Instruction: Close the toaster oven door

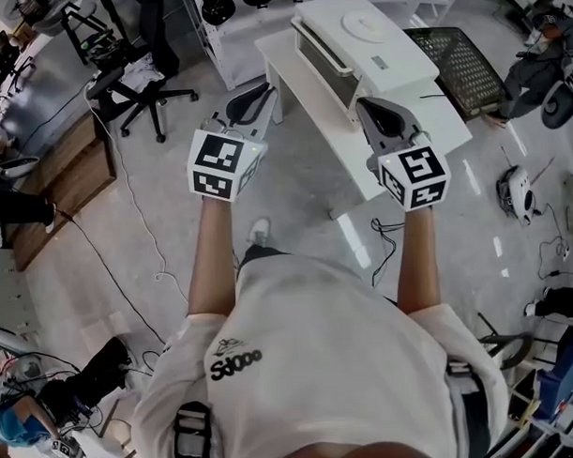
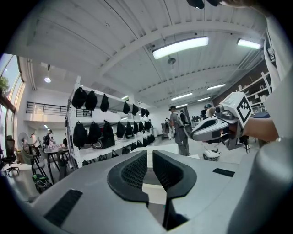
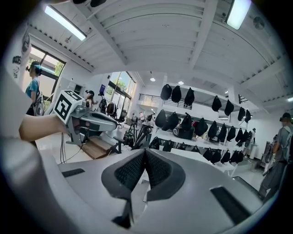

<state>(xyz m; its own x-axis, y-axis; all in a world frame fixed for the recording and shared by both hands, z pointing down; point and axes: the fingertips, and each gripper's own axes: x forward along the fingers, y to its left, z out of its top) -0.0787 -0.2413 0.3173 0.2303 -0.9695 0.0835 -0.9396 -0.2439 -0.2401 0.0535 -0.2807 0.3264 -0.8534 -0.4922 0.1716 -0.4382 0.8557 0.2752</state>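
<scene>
Looked steeply down, in the head view, on the toaster oven (image 1: 355,50), set on a white surface (image 1: 351,144) ahead of both arms. Found its door hard to read from so steep an angle: seemingly upright against the front, though not with certainty. Held the left gripper (image 1: 254,95) and the right gripper (image 1: 374,108) out level and side by side, short of the oven and touching neither it nor the surface, the right one nearer. Probably held clear like this to leave the door's swing free, or to rest with nothing left to push.

Showed, in the left gripper view, that gripper's pads standing a narrow slit apart with nothing caught between them, only a pale strip beyond, too little to name. Pointed not at the oven but across the room, toward a rack of dark bags (image 2: 105,132), with the right gripper off near the right edge. Judged too narrow an opening for hooking a door edge; better suited to nudging with the tips.

Showed, in the right gripper view, that gripper's pads pressed together at the tips, empty. Faced shelving of the same sort, with the left gripper at the left. Caught no oven here either. Likely closed so as to serve as a blunt pusher rather than a clamp. Would need turning back toward the oven for any further press on the door.
</scene>
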